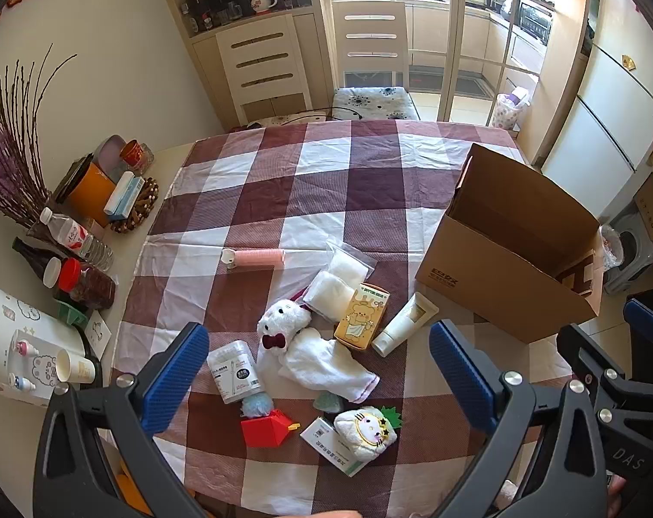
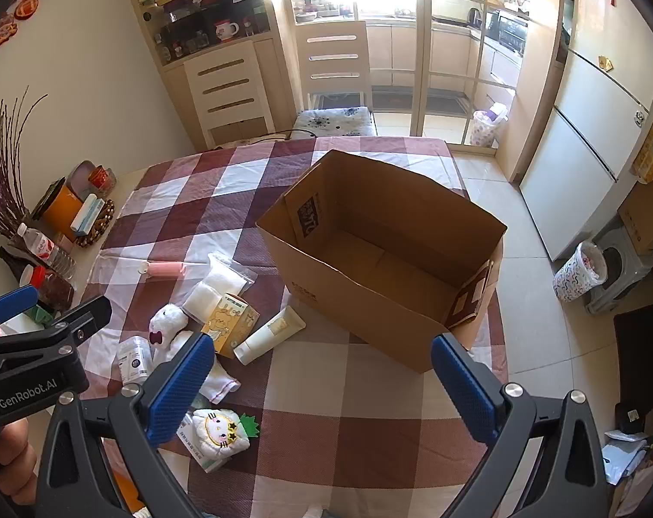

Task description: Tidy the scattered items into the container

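both grippers hang above the near edge of the worktop [image 1: 257, 164], the left gripper [image 1: 318, 382] and right gripper [image 2: 322, 382] each with fingers spread wide and nothing between them. the cardboard box [image 2: 395, 267] stands open and looks bare inside, and every scattered item lies to its left on the checked cloth: a cream tube [image 1: 406, 323] just beside the box, then a yellow carton [image 1: 363, 317], a clear pouch [image 1: 341, 278], a white plush toy [image 1: 309, 345], a cotton-swab tub [image 1: 236, 371], a red box [image 1: 266, 427] and a round plush face [image 1: 365, 429]; a pink roller [image 1: 255, 257] sits furthest from the box. my guess is nothing has been packed yet. the pile overlaps, so closing on the carton could drag the plush or pouch along, and the smooth tube may squirt out of a hard pinch. swinging a load over could also nudge the light box toward the worktop edge.
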